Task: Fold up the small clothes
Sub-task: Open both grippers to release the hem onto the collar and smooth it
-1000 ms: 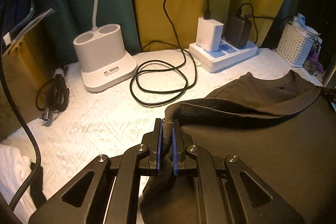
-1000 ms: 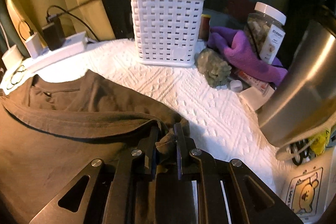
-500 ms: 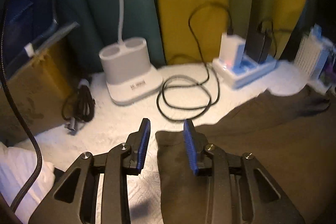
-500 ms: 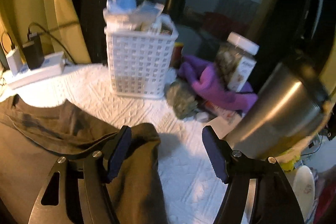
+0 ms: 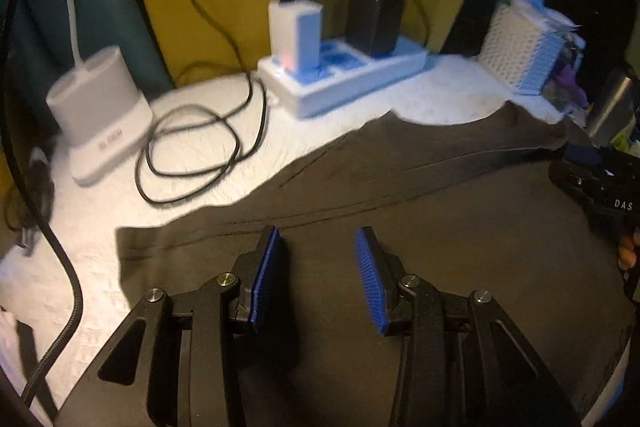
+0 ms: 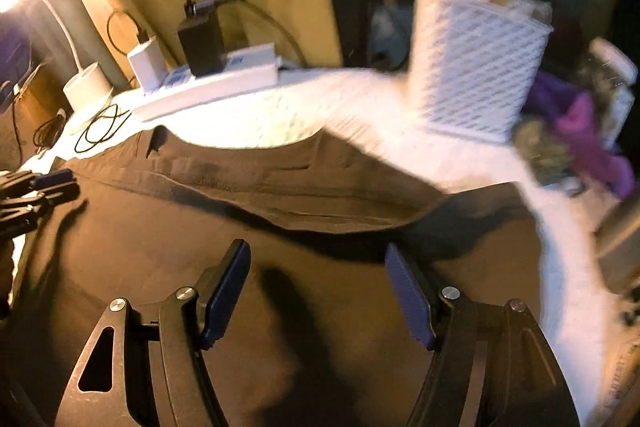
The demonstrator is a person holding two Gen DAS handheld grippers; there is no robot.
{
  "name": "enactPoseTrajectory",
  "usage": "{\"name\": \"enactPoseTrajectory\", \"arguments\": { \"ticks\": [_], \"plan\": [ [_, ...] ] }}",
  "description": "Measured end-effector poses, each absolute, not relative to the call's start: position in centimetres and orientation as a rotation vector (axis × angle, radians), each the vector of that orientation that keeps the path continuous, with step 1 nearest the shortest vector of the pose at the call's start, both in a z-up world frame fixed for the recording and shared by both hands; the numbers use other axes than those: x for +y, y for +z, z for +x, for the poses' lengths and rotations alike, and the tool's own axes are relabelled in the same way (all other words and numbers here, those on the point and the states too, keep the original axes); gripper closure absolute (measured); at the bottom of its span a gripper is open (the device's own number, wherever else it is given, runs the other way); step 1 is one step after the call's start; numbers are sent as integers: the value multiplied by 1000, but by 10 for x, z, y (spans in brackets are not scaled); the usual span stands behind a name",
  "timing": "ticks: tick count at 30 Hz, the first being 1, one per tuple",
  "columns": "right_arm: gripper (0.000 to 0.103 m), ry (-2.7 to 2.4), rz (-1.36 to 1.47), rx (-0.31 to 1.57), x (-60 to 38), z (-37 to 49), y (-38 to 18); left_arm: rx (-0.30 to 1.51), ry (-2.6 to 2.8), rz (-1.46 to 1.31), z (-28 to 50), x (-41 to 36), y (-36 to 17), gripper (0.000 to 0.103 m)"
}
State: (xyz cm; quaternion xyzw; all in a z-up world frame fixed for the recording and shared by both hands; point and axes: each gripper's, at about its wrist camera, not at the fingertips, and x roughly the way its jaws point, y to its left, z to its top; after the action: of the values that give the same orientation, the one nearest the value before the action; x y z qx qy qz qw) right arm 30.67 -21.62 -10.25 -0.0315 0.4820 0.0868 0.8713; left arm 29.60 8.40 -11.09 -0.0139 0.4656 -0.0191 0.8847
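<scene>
We see the dark brown shirt (image 5: 440, 235) spread on the white-covered desk (image 5: 100, 219), with the white power strip (image 5: 340, 75) behind it and the white lattice basket (image 6: 480, 67) to that strip's right.

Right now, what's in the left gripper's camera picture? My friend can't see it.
The left gripper hovers over a dark shirt lying flat on a white tablecloth, its blue-padded fingers opening with nothing between them. Behind are a coiled black cable, a white power strip with chargers, and a white basket.
</scene>
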Motion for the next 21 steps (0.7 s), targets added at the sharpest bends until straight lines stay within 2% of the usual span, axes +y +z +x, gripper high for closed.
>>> {"name": "enactPoseTrajectory", "arguments": {
  "ticks": [16, 17, 19, 21],
  "plan": [
    [32, 103, -119, 987, -205, 353, -115, 920, -4, -32, 304, 98, -108, 63],
    [32, 97, -120, 988, -206, 351, -114, 915, 1, -35, 301, 101, -106, 61],
    [32, 88, -127, 984, -207, 346, -112, 905, 12, -47, 294, 107, -101, 49],
    [32, 81, -132, 981, -208, 339, -109, 893, 30, -64, 284, 113, -95, 47]
  ]
}}
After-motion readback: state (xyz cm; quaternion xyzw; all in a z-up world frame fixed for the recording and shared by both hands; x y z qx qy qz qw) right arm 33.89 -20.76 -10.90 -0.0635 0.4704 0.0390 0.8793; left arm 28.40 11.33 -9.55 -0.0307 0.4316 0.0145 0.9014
